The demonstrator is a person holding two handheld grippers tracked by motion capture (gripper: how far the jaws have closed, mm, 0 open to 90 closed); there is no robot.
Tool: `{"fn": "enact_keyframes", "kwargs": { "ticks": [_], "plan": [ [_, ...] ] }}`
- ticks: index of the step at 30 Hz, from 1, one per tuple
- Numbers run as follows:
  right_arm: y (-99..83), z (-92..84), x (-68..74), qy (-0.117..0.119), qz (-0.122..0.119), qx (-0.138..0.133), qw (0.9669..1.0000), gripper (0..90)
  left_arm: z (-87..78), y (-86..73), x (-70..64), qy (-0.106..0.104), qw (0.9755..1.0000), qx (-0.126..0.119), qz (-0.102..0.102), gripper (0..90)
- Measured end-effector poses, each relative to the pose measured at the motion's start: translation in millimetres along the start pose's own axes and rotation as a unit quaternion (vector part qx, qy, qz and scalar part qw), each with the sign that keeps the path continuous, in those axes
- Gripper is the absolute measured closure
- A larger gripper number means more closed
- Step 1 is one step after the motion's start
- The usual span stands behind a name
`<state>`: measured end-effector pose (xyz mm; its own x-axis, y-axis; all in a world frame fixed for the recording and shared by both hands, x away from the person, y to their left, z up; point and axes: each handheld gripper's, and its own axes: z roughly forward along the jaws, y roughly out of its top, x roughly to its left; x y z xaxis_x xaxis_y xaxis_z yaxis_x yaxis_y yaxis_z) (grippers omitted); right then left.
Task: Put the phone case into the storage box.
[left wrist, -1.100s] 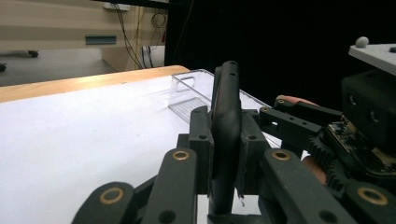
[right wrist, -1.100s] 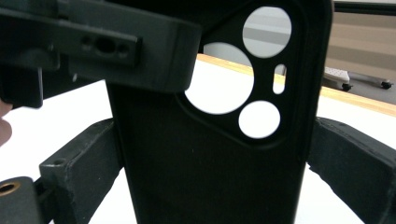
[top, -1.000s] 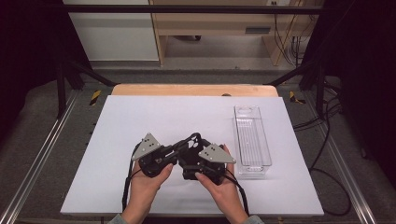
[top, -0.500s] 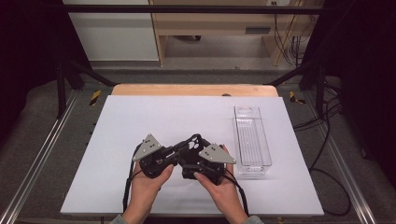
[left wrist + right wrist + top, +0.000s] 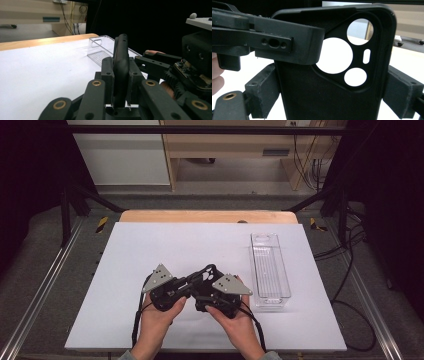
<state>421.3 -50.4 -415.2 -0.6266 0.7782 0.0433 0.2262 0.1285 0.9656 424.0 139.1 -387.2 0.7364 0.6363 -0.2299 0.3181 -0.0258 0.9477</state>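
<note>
1. The black phone case (image 5: 342,75) is held up off the white table (image 5: 150,250), low over its near middle, between the two grippers; its camera cut-outs face the right gripper view.
2. The left gripper (image 5: 120,82) is closed on the case, its jaws pinching the two faces with the case edge-on and upright between them.
3. The right gripper (image 5: 332,90) clamps the case across its width, one jaw on each long side edge (so both tools hold it at once).
4. The step in hand looks like a handover or a re-grip above the table. To do it well, only one gripper should let go, and slowly, while the other keeps its squeeze steady.
5. The case is thin and probably flexible; too hard a squeeze across the width could bow it and let it spring out, so a moderate grip seems wiser.
6. The clear plastic bin (image 5: 270,267) lies to the right, apart from the hands. If the case is bound there, it should travel low and level, with its long side lined up with the bin's length.
</note>
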Motion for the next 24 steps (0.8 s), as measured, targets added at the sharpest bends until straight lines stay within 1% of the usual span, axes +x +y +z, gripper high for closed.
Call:
{"fn": "enact_keyframes", "kwargs": {
  "ticks": [1,2,3,4,5,6,9,12,13,14,15,16,17,18,19,20,21,22,23,24],
  "plan": [
    [0.6,-0.3,-0.9,0.004,0.008,0.007,0.9999,12.8,0.2,0.6,1.4,-0.007,0.9999,0.000,-0.008,77.8],
    [0.6,-0.1,-1.6,0.004,0.013,0.008,0.9999,12.9,-0.3,1.2,1.4,-0.008,0.9999,-0.002,-0.006,76.9],
    [0.4,0.1,-2.7,0.006,0.019,0.010,0.9998,13.0,-1.2,2.1,0.8,-0.007,1.0000,-0.004,-0.002,76.1],
    [0.4,0.1,-2.7,0.006,0.019,0.010,0.9998,13.0,-1.2,2.1,0.8,-0.007,1.0000,-0.004,-0.002,74.4],
    [-0.4,0.6,-4.9,0.003,0.026,0.016,0.9995,13.1,-3.1,4.4,-0.1,-0.003,0.9999,-0.010,0.004,71.0],
    [-0.7,0.7,-5.7,0.002,0.028,0.017,0.9995,13.2,-4.1,5.3,-0.1,-0.001,0.9999,-0.012,0.005,69.4],
    [-1.2,1.0,-8.6,0.003,0.040,0.019,0.9990,13.2,-9.0,8.8,1.7,0.005,0.9997,-0.025,0.006,66.1],
    [-1.3,1.1,-9.8,0.001,0.042,0.019,0.9989,13.2,-12.3,10.6,3.0,0.008,0.9995,-0.029,0.005,63.4],
    [-1.7,1.2,-10.5,0.001,0.045,0.020,0.9988,13.2,-16.3,12.2,3.3,0.015,0.9993,-0.033,0.005,61.5],
    [-1.7,1.2,-10.5,0.001,0.045,0.020,0.9988,13.2,-16.3,12.2,3.3,0.015,0.9993,-0.033,0.005,59.7],
    [-2.3,1.7,-10.5,-0.001,0.042,0.022,0.9989,13.2,-18.8,13.1,3.3,0.023,0.9990,-0.037,0.006,55.5],
    [-2.6,1.9,-10.7,-0.001,0.041,0.023,0.9989,13.2,-20.1,13.5,3.4,0.029,0.9988,-0.040,0.007,53.2],
    [-2.9,2.2,-10.8,-0.001,0.042,0.024,0.9988,13.2,-23.9,14.2,5.2,0.042,0.9981,-0.043,0.011,51.4],
    [-2.9,2.2,-10.8,-0.001,0.042,0.024,0.9988,13.2,-23.9,14.2,5.2,0.042,0.9981,-0.043,0.011,49.7],
    [-3.3,2.5,-10.8,-0.003,0.041,0.025,0.9988,13.3,-27.9,14.4,8.7,0.056,0.9971,-0.049,0.017,46.4],
    [-3.4,2.4,-11.0,-0.003,0.040,0.025,0.9989,13.3,-27.9,14.4,8.7,0.056,0.9971,-0.049,0.017,44.1],
    [-3.3,2.3,-11.2,-0.003,0.041,0.025,0.9988,13.3,-31.8,14.0,13.7,0.069,0.9962,-0.050,0.021,40.9],
    [-3.2,2.2,-11.2,-0.004,0.042,0.024,0.9988,13.4,-31.8,14.0,13.7,0.069,0.9962,-0.050,0.021,38.7],
    [-3.2,2.2,-11.3,-0.005,0.043,0.024,0.9988,13.4,-35.5,12.3,19.2,0.083,0.9949,-0.053,0.022,36.2],
    [-3.2,2.1,-11.5,-0.005,0.043,0.024,0.9988,13.4,-35.5,12.3,19.2,0.083,0.9949,-0.053,0.022,33.7]
  ]
}}
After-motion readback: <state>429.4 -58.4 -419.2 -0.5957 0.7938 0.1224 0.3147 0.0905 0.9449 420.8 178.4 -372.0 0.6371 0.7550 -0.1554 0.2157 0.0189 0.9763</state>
